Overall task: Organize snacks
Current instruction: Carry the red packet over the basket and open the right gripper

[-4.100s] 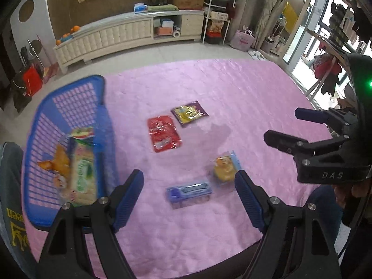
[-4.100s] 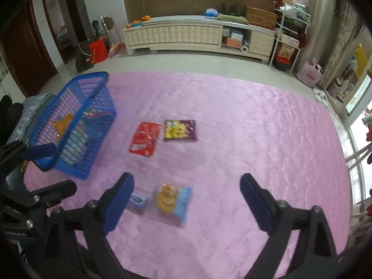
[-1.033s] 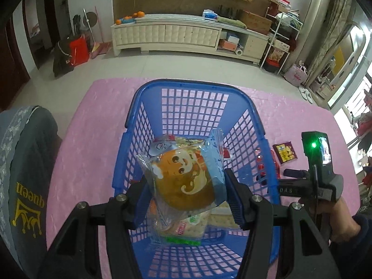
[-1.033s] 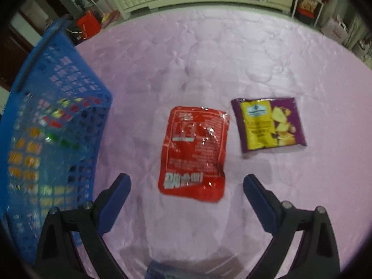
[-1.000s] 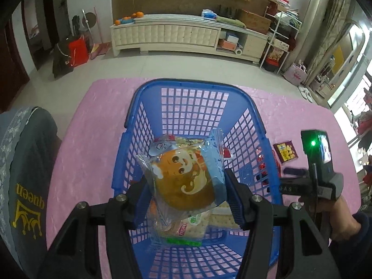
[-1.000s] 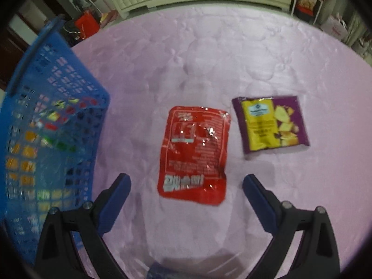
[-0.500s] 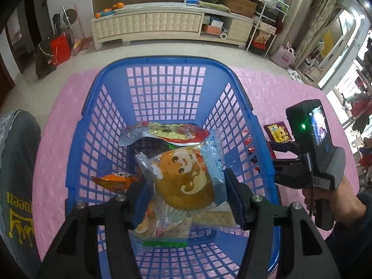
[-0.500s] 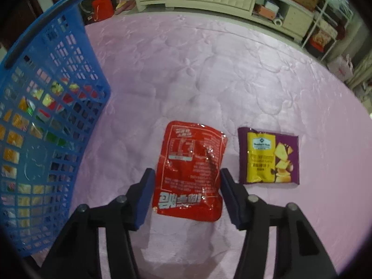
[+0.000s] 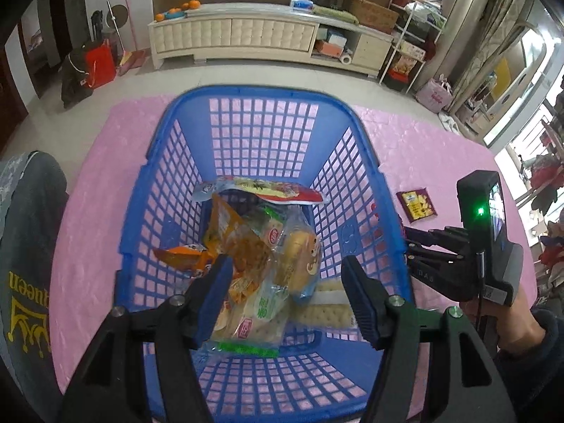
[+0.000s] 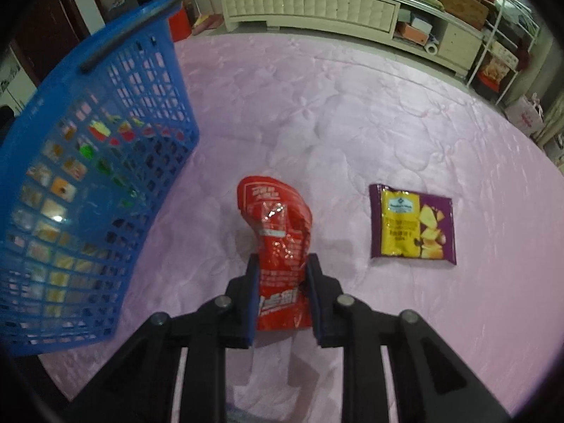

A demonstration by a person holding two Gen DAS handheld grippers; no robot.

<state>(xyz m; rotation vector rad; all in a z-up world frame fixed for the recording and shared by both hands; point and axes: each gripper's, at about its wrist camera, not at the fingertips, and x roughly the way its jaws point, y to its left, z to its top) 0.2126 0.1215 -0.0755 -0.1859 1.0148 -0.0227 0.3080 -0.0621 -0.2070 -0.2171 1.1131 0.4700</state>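
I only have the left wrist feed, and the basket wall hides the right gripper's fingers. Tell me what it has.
Observer: The right gripper is closing on the red packet, whose near end is pinched between the pads.
Operator: Say whether it's off the cloth.
Observer: Its far end curls up above the pink cloth, with a shadow beneath.
Operator: Report what's beside it.
Observer: The purple packet lies flat to its right, apart from it.
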